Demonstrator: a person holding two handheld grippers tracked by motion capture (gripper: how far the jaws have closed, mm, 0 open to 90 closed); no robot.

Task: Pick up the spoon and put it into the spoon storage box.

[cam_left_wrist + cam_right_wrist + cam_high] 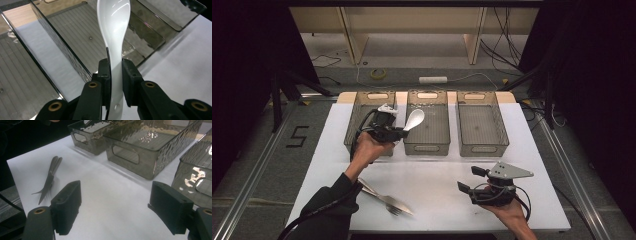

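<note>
We clamp the spoon (113, 32) in our left gripper (115, 72), holding it above the middle bin (427, 145); our right gripper (115, 207) rests open over the table (437, 175).

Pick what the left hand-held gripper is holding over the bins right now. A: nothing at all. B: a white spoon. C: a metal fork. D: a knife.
B: the left hand-held gripper has its jaws pressed on the handle of the white spoon, whose bowl sticks out over the smoky bins; the metal cutlery lies on the table.
</note>
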